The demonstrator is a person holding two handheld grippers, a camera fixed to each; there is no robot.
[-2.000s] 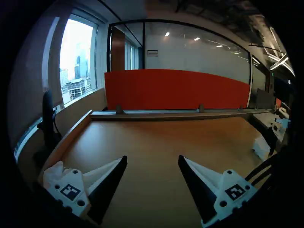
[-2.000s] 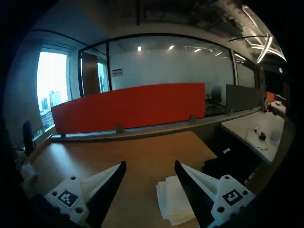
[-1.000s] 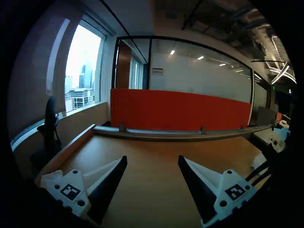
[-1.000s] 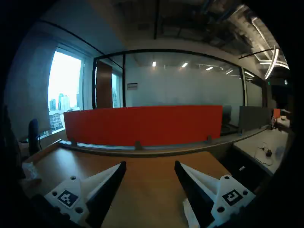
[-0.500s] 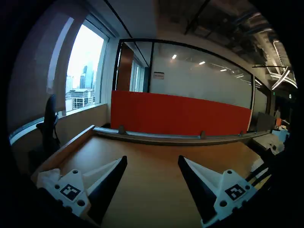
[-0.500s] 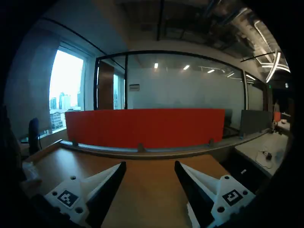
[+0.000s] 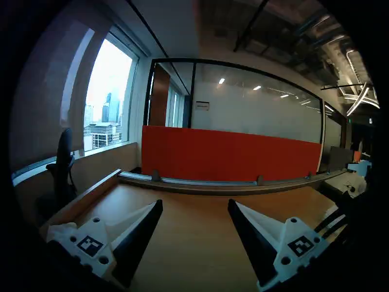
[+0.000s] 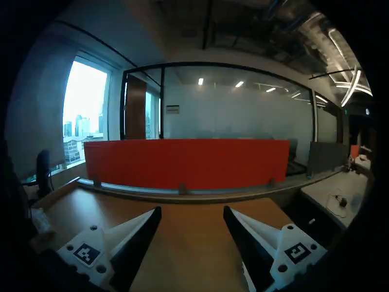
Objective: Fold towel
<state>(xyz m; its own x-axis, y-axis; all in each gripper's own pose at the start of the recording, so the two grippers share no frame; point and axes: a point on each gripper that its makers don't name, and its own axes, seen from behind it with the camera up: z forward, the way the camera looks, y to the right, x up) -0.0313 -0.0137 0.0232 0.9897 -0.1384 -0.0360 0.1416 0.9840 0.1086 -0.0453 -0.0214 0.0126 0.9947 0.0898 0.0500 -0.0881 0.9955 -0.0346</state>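
1. Left gripper view, far left: a bright window [image 7: 104,97] looks out on city towers, and a dark chair [image 7: 63,163] stands below it.
2. At the left edge of the wooden desk [image 7: 194,238], a crumpled white cloth [image 7: 59,228] shows just beside the left finger's mount.
3. The left gripper [image 7: 194,201] hangs over the desk with its claw wide, holding nothing, and bare wood shows between the fingers.
4. A red screen [image 7: 228,153] runs along the desk's far edge, with a glass wall above it.
5. Far right, a sliver of the towel [image 7: 333,212] lies at the desk's right end, with too little showing to tell its shape.
6. Right gripper view, left side: the window, the chair and the crumpled cloth appear again at the desk's edge.
7. The right gripper [image 8: 192,209] hangs over the same desk, claw wide and holding nothing.
8. A thin white strip of the towel [image 8: 245,278] lies on the wood at the bottom, just beside the right finger's inner edge and otherwise hidden.
9. Far right stands a white table [image 8: 335,190] with a cable on it.
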